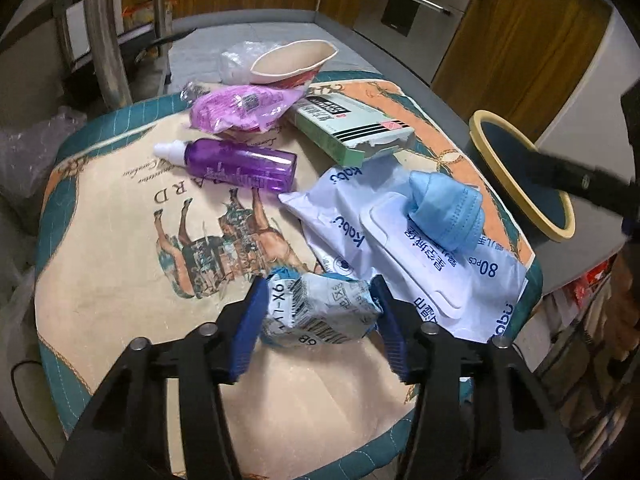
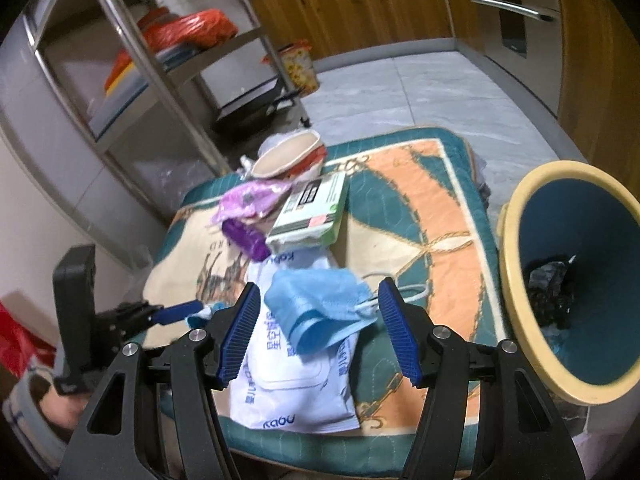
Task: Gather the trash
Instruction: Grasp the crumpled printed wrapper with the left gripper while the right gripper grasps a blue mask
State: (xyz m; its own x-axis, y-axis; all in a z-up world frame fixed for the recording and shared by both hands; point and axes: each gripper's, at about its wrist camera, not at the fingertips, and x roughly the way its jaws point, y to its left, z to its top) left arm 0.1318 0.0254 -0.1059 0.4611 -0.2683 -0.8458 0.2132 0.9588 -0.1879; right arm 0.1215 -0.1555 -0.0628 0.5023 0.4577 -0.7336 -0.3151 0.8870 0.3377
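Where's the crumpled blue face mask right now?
The crumpled blue face mask lies on the white wet-wipes pack, between the right gripper's open jaws, left of the yellow-rimmed bin.

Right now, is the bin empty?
Not empty. The right wrist view shows dark crumpled trash at the bottom of the bin.

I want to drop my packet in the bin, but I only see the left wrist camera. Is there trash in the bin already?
Observer: Yes. The right wrist view shows dark crumpled trash at the bottom of the bin.
Operator: What's the other gripper doing?
Observer: The right gripper is open, with its jaws on either side of the blue mask, not pressing it.
Operator: Does the mask have strings?
Observer: Yes, white ear loops stick out toward the bin.
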